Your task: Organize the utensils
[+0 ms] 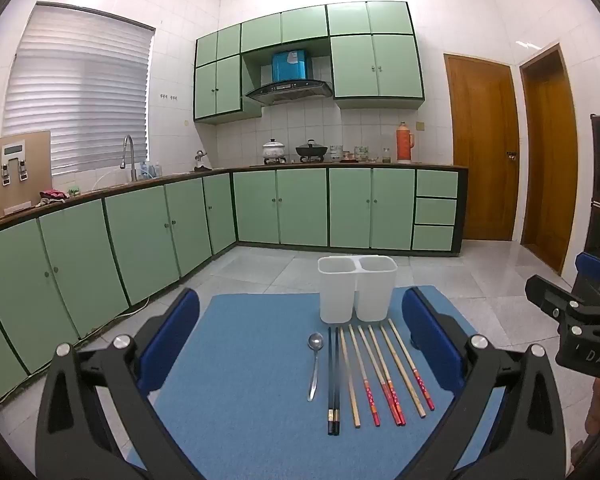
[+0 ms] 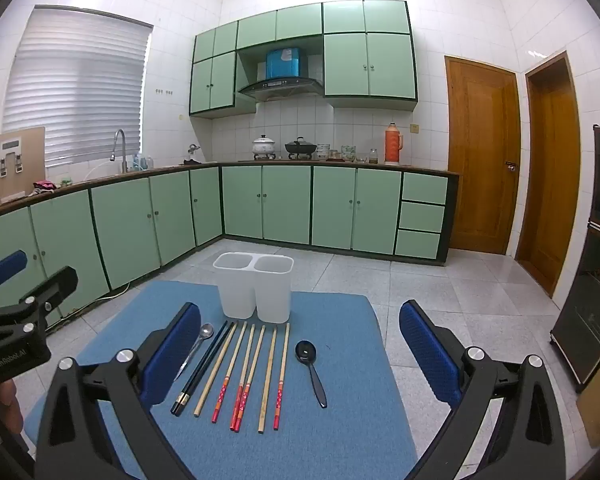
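Both tongs hang wide open and hold nothing: the left tongs (image 1: 300, 344) above the blue mat (image 1: 236, 360), the right tongs (image 2: 300, 356) beside them. Between the blue pads lies a row on the mat: a metal spoon (image 1: 314, 364), black chopsticks (image 1: 332, 380), bamboo chopsticks (image 1: 384, 372) with red ends, then a black spoon (image 2: 310, 372) at the right end. Just behind the row stands the white two-compartment holder (image 1: 356, 288), upright, on the desk. Green cabinets (image 1: 324, 208) line the far walls.
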Tool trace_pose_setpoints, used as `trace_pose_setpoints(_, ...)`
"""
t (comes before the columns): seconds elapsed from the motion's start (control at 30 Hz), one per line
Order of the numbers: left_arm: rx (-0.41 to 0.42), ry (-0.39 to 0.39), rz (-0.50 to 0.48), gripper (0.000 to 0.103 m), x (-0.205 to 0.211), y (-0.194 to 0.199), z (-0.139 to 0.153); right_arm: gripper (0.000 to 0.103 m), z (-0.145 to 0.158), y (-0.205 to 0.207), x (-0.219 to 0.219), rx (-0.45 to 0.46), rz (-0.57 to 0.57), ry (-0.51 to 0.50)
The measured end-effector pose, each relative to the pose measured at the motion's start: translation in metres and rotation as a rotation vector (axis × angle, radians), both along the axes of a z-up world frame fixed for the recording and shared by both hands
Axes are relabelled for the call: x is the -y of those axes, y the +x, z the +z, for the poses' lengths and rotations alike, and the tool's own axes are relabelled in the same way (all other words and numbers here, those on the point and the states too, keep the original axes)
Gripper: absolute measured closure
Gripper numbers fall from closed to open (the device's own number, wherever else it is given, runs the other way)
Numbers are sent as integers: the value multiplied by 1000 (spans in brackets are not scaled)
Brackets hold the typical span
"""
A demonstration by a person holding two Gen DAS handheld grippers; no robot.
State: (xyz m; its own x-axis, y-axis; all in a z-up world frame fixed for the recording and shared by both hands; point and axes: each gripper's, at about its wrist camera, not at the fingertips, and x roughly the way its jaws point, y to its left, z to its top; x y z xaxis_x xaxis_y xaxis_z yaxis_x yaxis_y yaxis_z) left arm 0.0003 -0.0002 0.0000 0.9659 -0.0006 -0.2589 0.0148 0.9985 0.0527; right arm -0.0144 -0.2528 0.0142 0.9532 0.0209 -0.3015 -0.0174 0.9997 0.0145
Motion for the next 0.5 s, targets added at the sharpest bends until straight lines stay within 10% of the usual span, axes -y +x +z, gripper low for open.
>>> trace_pose_setpoints(0.5,8,-1,0,5,0,-1,2,6,-1,0,1,1,0,-1)
